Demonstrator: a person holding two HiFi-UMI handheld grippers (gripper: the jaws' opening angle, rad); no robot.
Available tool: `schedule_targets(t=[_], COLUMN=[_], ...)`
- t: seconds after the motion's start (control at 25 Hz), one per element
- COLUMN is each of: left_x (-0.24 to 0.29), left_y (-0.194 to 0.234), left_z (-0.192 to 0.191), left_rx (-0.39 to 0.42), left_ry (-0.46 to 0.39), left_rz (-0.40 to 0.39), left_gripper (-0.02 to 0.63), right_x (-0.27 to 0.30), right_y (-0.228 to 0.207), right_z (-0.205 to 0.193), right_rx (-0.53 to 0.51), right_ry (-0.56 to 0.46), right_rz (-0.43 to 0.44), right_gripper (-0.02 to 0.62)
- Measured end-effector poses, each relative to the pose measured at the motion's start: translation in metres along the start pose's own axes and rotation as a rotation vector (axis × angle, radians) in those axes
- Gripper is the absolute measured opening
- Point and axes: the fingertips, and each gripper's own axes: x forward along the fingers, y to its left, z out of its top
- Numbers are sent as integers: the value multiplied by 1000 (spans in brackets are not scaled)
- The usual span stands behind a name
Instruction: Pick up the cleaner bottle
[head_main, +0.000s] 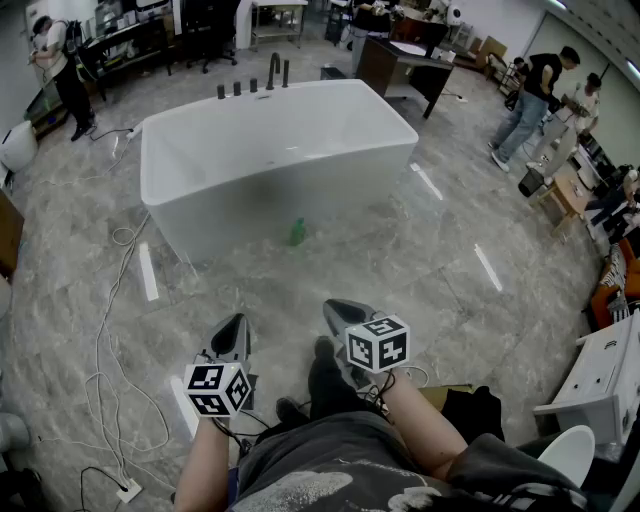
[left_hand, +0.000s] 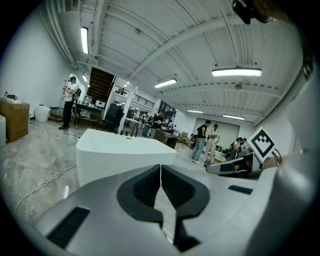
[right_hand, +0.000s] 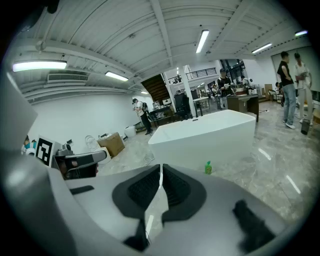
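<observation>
Both shut tight, nothing between the jaws: left gripper (head_main: 236, 322), right gripper (head_main: 336, 308). Well apart from the bottle (head_main: 297, 232), upright on the floor (head_main: 450, 280) just before the tub (head_main: 280, 190). Could knock the probably light bottle over, or shove it against the tub, if brought in without opening first. Held low and side by side, tipped gently downward, right steeper than left.
</observation>
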Motion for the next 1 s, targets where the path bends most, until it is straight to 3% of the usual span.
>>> schedule_targets(t=[0.68, 1.0], left_x=[-4, 1], left_y=[-8, -7], left_z=[1, -2], left_rx=[25, 17], left_ry=[-5, 0], left_rz=[-5, -3], left_gripper=[17, 17], right_x=[-1, -9], right_y=[6, -1], right_z=[-4, 2], right_rx=[-10, 82], right_ry=[7, -75], right_rz=[8, 21], right_gripper=[35, 35])
